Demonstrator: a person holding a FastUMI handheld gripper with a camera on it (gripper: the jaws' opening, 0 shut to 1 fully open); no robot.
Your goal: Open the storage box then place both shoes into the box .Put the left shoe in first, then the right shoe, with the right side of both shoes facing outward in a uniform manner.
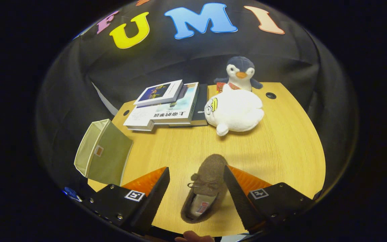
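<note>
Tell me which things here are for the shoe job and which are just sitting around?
For the job: brown shoe between the open fingers, not squeezed; green storage box beside the desk edge.

Just lying about: stack of books, white plush toy, penguin toy, all beyond the shoe on the wooden desk.

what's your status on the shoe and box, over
Gripper open, fingers astride the brown shoe, not pressing it. Green storage box at table's edge beside the books, opening turned away. Nothing between shoe and box.
</note>
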